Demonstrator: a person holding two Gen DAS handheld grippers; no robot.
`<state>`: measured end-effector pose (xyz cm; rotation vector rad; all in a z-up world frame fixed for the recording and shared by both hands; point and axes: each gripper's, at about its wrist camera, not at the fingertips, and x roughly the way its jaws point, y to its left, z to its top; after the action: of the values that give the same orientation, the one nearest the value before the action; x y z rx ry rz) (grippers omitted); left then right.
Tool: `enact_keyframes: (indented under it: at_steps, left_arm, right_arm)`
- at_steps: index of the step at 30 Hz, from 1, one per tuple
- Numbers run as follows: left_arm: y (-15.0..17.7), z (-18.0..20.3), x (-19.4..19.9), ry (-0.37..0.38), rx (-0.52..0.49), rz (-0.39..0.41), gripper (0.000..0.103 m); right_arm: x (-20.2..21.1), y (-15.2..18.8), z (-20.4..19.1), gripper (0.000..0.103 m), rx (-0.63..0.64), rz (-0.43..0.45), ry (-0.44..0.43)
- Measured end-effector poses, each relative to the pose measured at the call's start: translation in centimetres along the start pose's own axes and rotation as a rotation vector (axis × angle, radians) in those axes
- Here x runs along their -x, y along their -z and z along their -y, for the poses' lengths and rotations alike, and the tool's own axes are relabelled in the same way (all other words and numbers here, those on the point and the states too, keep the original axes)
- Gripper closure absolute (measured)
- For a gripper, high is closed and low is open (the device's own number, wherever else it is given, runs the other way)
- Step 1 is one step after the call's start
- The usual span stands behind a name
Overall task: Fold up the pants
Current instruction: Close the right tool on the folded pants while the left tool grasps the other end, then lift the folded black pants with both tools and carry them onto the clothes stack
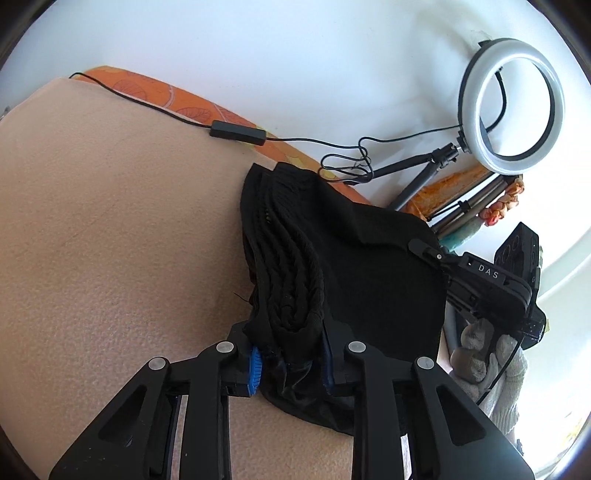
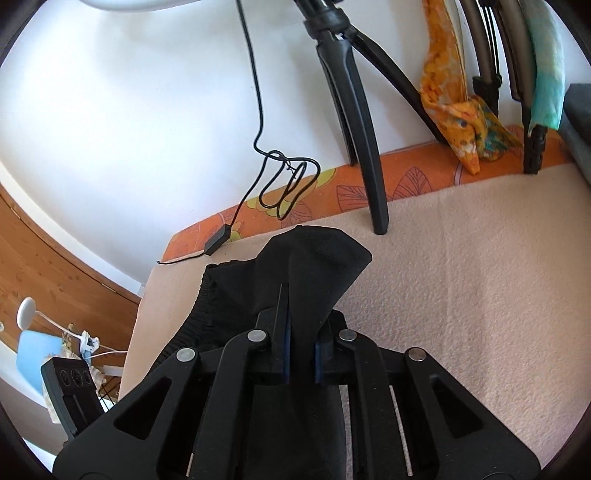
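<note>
Beige blanket-covered bed (image 2: 461,277) bearing black pants (image 1: 369,258), tripod foot (image 2: 380,221), inline cable switch (image 1: 238,133).

Hidden and cut-off parts, both wrist views

Your pants (image 1: 354,266) run under the left gripper (image 1: 291,350) and out of sight, so you cannot see their legs or full length; the bunched cloth covers most of the right-hand pad there. In the left view your gloved hand (image 1: 487,354) is mostly behind the right gripper (image 1: 428,247), whose fingertips vanish into the cloth. In the right view the ring light (image 2: 122,2) is cut off by the top edge, the tripod (image 2: 354,122) loses its head, and the items at lower left are too small to identify.
</note>
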<state>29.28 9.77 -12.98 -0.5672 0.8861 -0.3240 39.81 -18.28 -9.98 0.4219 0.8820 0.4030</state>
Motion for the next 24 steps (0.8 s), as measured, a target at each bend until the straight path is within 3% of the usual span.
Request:
enact_keyframes:
  at_steps: [10, 24]
  left_arm:
    - [1.3, 5.1, 0.9, 0.093, -0.099, -0.021, 0.081]
    - [3.4, 15.3, 0.5, 0.247, -0.245, -0.017, 0.081]
  right_arm:
    - [5.5, -0.1, -0.4, 0.094, 0.066, 0.03, 0.038]
    - [16.5, -1.8, 3.9, 0.094, 0.071, 0.109, 0.113]
